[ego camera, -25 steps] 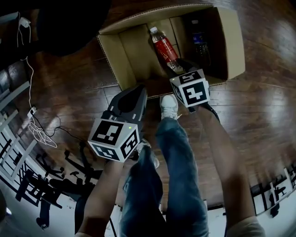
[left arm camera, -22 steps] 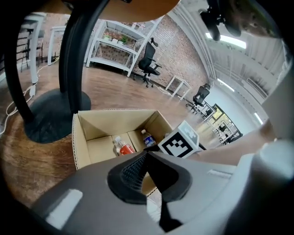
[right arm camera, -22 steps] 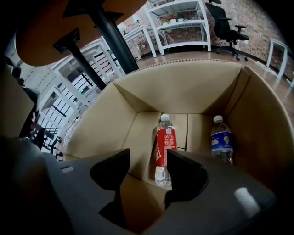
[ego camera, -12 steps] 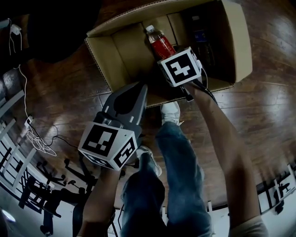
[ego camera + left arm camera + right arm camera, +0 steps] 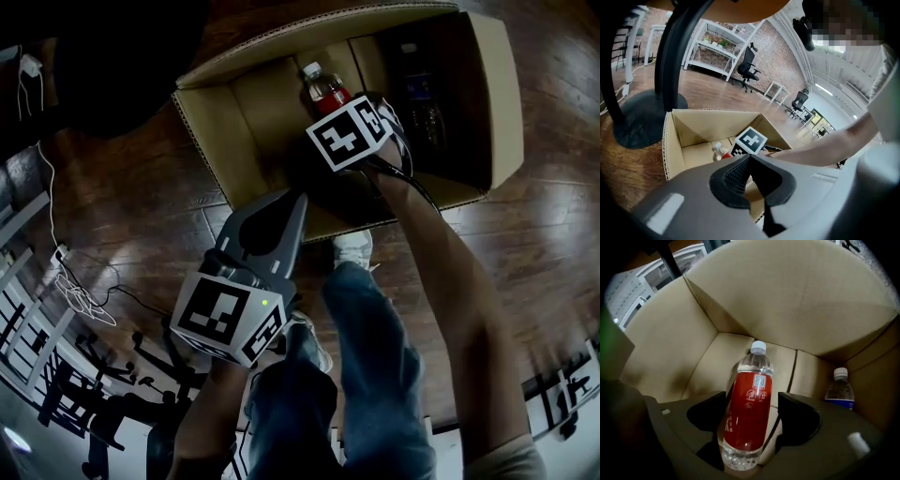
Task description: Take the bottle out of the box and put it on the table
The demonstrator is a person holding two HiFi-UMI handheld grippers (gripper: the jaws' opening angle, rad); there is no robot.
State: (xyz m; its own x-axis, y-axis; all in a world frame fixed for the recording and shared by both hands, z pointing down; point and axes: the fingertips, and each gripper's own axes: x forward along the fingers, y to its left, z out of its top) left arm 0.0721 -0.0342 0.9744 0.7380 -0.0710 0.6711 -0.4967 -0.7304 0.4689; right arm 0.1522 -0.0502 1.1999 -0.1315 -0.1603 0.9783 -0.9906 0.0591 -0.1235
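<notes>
**Right claw drops into the box over the red bottle**

Since a second ago the right gripper (image 5: 754, 411) has gone from the box's near rim down inside the box (image 5: 253, 122). Its jaws have just been opening. Now they stand wide, one on each side of the bottle's (image 5: 751, 380) red label, and the pads do not press on it.

The bottle lies flat on the box floor, cap toward the far wall and clear base nearest the claw. A second bottle (image 5: 840, 390) with a blue label sits in the same box, off to the right of the red one and apart from it.

The left gripper (image 5: 749, 161) hangs outside the box, just short of its near wall. Its jaws are pressed together with nothing between them, and it points toward the box.

The box stands open on the wooden floor (image 5: 122, 187). The person's shoe (image 5: 352, 248) is just beside the box's near wall, and a dark round stand base (image 5: 642, 117) sits on the floor left of the box.
</notes>
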